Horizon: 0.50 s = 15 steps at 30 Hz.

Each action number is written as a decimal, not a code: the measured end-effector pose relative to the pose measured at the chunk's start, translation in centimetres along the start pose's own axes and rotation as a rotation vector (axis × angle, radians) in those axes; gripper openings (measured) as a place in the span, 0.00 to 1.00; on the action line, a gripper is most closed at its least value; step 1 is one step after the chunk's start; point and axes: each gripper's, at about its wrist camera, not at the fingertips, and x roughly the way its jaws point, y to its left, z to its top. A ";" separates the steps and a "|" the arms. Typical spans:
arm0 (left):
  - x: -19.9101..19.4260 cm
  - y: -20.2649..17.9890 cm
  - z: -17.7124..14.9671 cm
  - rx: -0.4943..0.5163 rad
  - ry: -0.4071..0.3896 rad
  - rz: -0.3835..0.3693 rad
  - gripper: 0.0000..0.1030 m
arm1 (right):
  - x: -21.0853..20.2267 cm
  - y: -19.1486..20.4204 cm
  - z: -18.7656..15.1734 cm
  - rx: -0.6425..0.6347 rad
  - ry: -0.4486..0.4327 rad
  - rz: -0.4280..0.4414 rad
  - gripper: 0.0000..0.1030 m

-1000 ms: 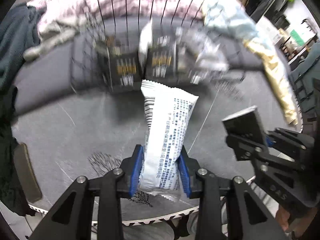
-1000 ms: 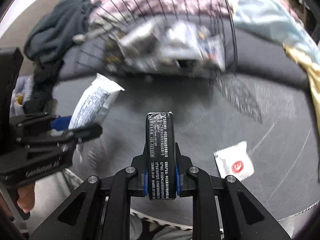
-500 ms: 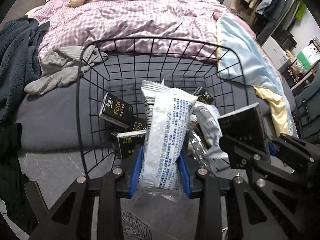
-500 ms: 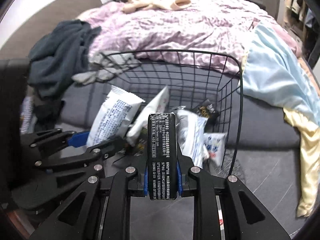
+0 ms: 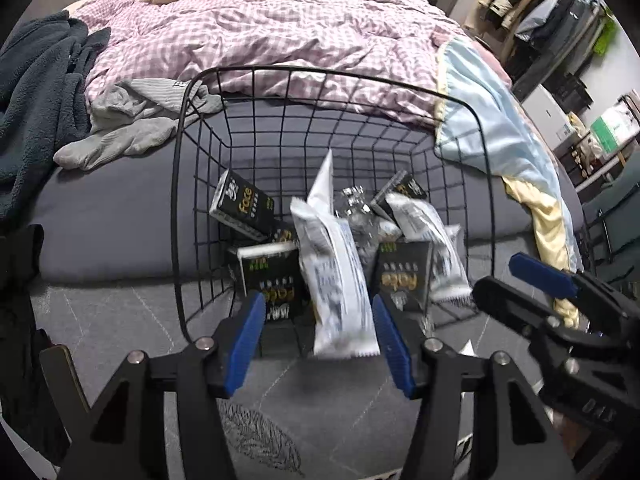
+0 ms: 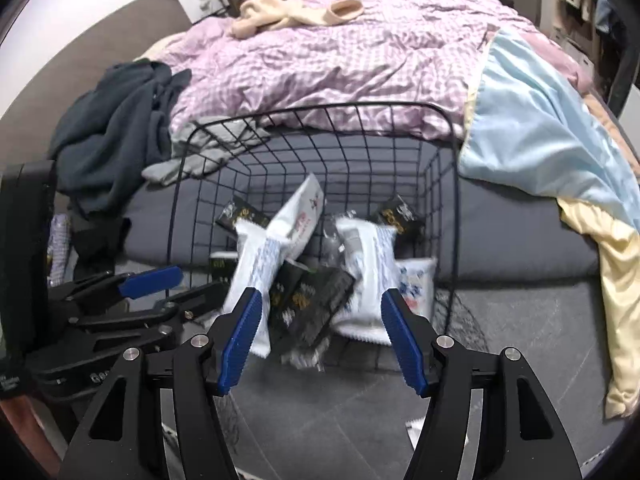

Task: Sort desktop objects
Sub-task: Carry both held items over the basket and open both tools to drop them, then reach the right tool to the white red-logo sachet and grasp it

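A black wire basket [image 5: 178, 184] [image 6: 454, 184] stands on the grey table and holds several black packs and white packets. My left gripper [image 5: 318, 340] is open just in front of the basket's near rim. A white snack packet [image 5: 336, 276] is blurred, loose between and beyond its blue pads; it also shows in the right wrist view [image 6: 256, 276]. My right gripper [image 6: 320, 328] is open beside it, and a black tissue pack [image 6: 312, 308] is blurred, loose just beyond its pads. Each gripper shows in the other's view, the right one [image 5: 532, 280] and the left one [image 6: 148, 292].
A bed with a purple checked quilt [image 5: 280, 36], a grey garment [image 5: 132, 120] and a light blue cloth [image 5: 496, 116] lies behind the basket. Dark clothes [image 5: 36, 104] hang at the left. The grey table [image 5: 352, 412] runs under both grippers.
Both grippers opened. The white packet left the left gripper and the black pack left the right gripper; both are dropping into the basket.
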 end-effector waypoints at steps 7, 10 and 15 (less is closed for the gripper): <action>0.1 -0.5 -7.0 0.017 0.044 -0.030 0.68 | -0.3 -4.4 -6.6 -0.017 0.045 -0.068 0.63; 3.0 -1.3 -9.8 0.001 0.112 -0.044 0.68 | 2.6 -7.6 -9.7 0.020 0.123 -0.104 0.63; 8.5 -5.1 -12.7 0.041 0.231 -0.035 0.68 | 5.4 -11.2 -13.1 0.064 0.202 -0.151 0.63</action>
